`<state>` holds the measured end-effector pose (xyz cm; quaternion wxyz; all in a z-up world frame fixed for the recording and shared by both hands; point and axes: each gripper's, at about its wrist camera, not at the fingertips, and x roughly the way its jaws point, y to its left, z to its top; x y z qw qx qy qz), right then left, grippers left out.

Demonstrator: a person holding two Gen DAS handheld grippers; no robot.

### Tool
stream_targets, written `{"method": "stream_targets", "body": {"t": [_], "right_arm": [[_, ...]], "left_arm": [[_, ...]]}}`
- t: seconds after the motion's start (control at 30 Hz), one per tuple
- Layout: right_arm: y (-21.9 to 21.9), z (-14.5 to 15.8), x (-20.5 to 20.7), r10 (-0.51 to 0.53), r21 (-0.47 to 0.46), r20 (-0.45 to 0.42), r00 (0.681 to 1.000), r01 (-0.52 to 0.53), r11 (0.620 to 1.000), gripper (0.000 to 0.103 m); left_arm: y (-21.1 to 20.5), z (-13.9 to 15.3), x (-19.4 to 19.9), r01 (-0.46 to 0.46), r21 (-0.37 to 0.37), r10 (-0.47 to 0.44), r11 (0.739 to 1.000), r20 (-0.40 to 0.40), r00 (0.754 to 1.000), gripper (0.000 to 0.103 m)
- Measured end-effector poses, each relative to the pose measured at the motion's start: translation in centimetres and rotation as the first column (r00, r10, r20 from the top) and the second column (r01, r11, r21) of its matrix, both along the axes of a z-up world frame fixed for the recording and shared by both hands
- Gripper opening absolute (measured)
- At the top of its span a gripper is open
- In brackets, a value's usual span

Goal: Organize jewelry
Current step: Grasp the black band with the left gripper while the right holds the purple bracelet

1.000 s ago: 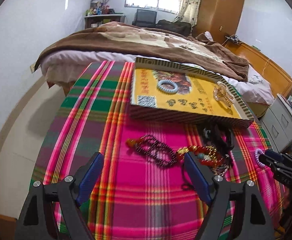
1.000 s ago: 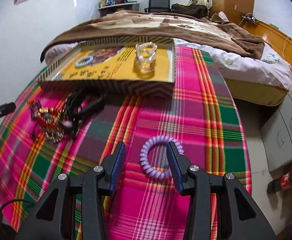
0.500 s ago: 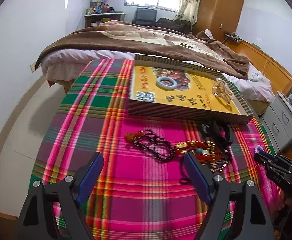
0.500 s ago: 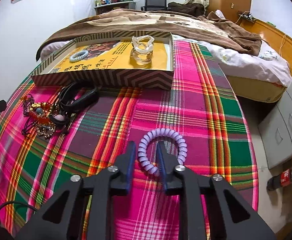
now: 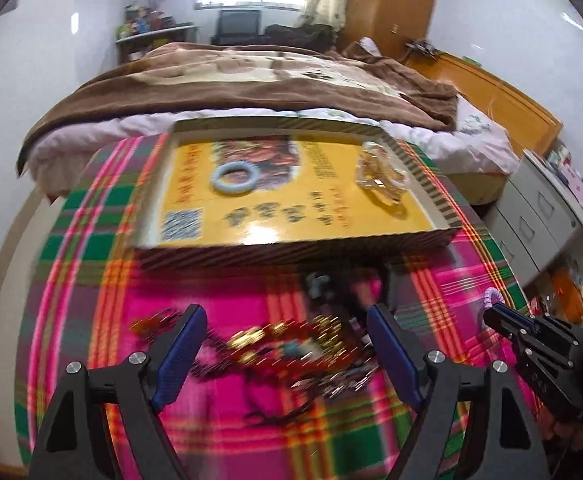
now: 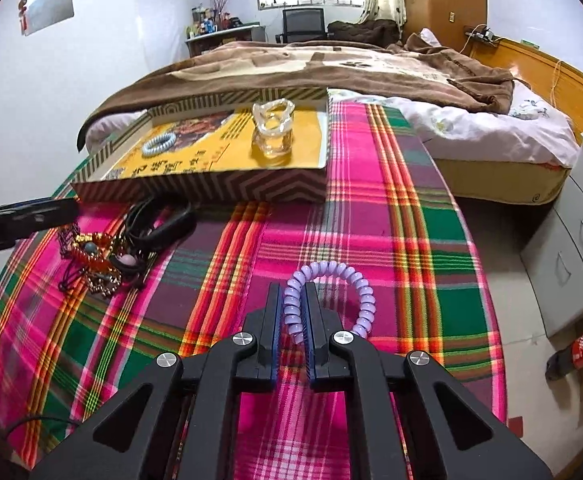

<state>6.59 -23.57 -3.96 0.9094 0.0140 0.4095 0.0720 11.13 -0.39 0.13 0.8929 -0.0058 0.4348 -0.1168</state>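
My right gripper (image 6: pixel 292 300) is shut on a lilac spiral hair tie (image 6: pixel 347 276) and holds it just above the plaid tablecloth; it also shows at the right of the left wrist view (image 5: pixel 491 298). My left gripper (image 5: pixel 285 332) is open over a heap of red, gold and dark bead bracelets (image 5: pixel 291 340), seen too in the right wrist view (image 6: pixel 99 256). A shallow yellow box (image 5: pixel 299 216) behind holds a pale blue ring (image 5: pixel 235 176) and clear spiral ties (image 5: pixel 383 176).
Black cords (image 6: pixel 159 224) lie between the heap and the box (image 6: pixel 219 160). A bed with a brown blanket (image 6: pixel 331 68) stands behind the table. Grey drawers (image 6: pixel 579 232) and a cola bottle (image 6: pixel 575 354) are on the right.
My right gripper closed on the lilac hair tie and lifted it a little. My left gripper moved right and forward over the bead heap, still open; its view is blurred.
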Motion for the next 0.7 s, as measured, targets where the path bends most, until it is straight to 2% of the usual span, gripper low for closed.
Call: {"method": "stream_targets", "body": {"t": [0.3, 0.43, 0.5, 0.6, 0.67, 0.7], "right_arm": [[-0.7, 0.1, 0.2, -0.004, 0.028, 0.007, 1.0, 0.004, 1.0, 0.009], [-0.9, 0.0, 0.3, -0.004, 0.04, 0.006, 1.0, 0.003, 0.999, 0.009], [-1.1, -0.1, 0.4, -0.003, 0.045, 0.004, 1.0, 0.003, 0.999, 0.009], [-1.2, -0.1, 0.5, -0.002, 0.05, 0.003, 1.0, 0.001, 0.999, 0.009], [-1.2, -0.2, 0.5, 0.0, 0.052, 0.003, 1.0, 0.0, 0.999, 0.009], [-1.2, -0.2, 0.5, 0.001, 0.052, 0.003, 1.0, -0.001, 0.999, 0.009]], "left_arm": [[-4.4, -1.6, 3.0, 0.047, 0.08, -0.044, 0.996, -0.033, 0.998, 0.081], [-5.5, -2.5, 3.8, 0.058, 0.126, -0.052, 0.99, -0.05, 0.997, 0.068], [-5.8, -2.8, 4.2, 0.064, 0.133, -0.056, 0.989, -0.057, 0.997, 0.068], [-6.4, -3.1, 4.7, 0.071, 0.162, -0.062, 0.984, -0.06, 0.996, 0.062], [-6.7, -3.5, 4.9, 0.074, 0.181, -0.062, 0.981, -0.071, 0.995, 0.05], [-6.9, -3.6, 5.0, 0.078, 0.187, -0.065, 0.979, -0.073, 0.995, 0.049]]}}
